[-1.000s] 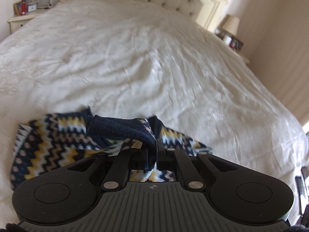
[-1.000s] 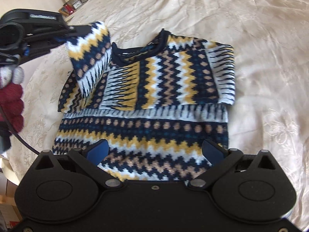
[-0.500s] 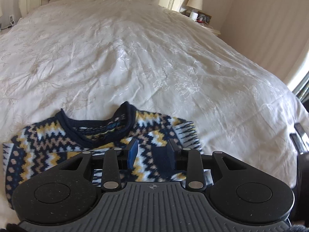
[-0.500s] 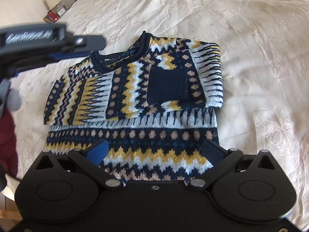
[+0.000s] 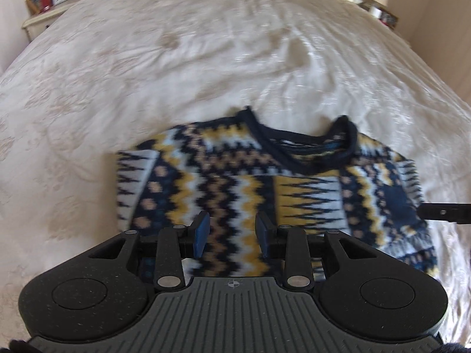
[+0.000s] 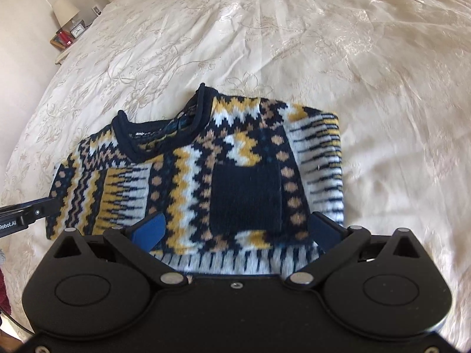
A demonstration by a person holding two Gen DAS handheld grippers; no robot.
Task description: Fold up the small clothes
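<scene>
Right wrist view, item: patterned sweater (image 6: 206, 176) flat on the bedspread (image 6: 323, 44), sleeves folded in, long axis running away from us, hem nearest; our right gripper (image 6: 235, 229) wide and empty above it, our left gripper (image 5: 232, 232) part-open, empty alongside.

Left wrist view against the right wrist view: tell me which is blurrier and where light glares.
Left wrist view: sweater and bedspread smeared with motion blur, edges bowed by the fisheye. Right wrist view: sharper knit pattern on the sweater, bright sheen on the bedspread at upper right.
</scene>
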